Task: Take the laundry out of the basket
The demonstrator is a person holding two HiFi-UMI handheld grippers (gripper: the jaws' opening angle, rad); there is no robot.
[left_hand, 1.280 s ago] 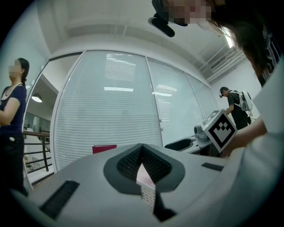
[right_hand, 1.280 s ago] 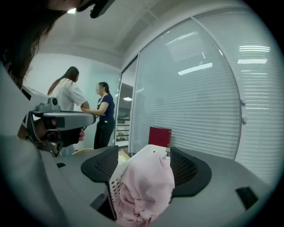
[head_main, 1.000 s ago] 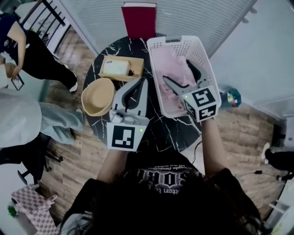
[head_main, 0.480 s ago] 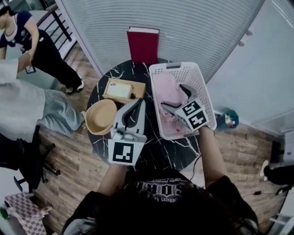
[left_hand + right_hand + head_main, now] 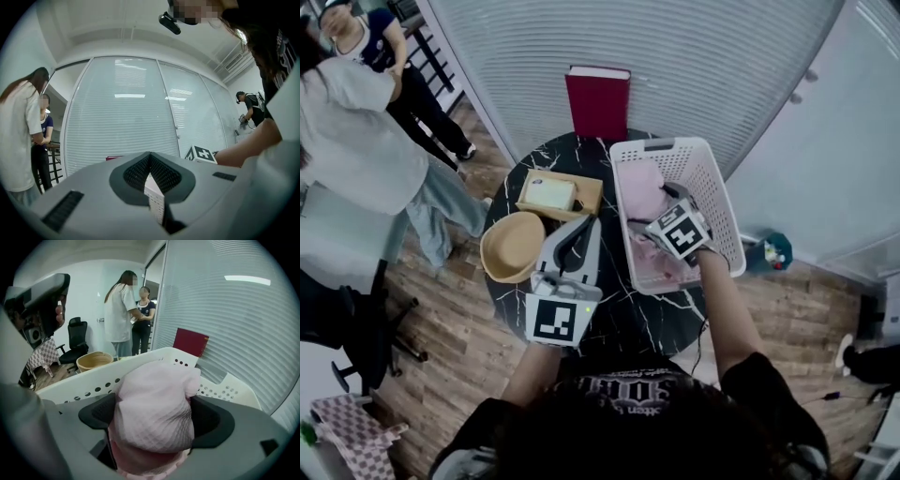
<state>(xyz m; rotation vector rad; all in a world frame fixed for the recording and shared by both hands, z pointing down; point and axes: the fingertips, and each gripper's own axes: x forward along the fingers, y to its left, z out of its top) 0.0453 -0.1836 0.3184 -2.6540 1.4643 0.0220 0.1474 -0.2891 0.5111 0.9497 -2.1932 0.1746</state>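
Observation:
A white perforated laundry basket (image 5: 727, 221) stands on the right side of a round black marble table (image 5: 614, 305). Pink laundry (image 5: 643, 184) lies heaped inside it. My right gripper (image 5: 654, 208) is tipped down into the basket. Its jaws have just been opening and stand wide, with a mound of the pink laundry (image 5: 154, 394) between the pads. In the right gripper view the basket rim (image 5: 93, 377) runs just behind the right gripper (image 5: 154, 417). My left gripper (image 5: 590, 223) hovers level over the table's middle, shut and empty, its tips meeting in the left gripper view (image 5: 150, 155).
A woven straw hat (image 5: 513, 246) and a shallow wooden box (image 5: 559, 194) lie on the table's left half. A red book (image 5: 598, 98) leans against the glass wall behind. People (image 5: 366, 141) stand at the left on the wooden floor.
My right gripper has sunk into the basket and tipped downward, its jaws spreading over the pink laundry. The left gripper has stayed where it was.

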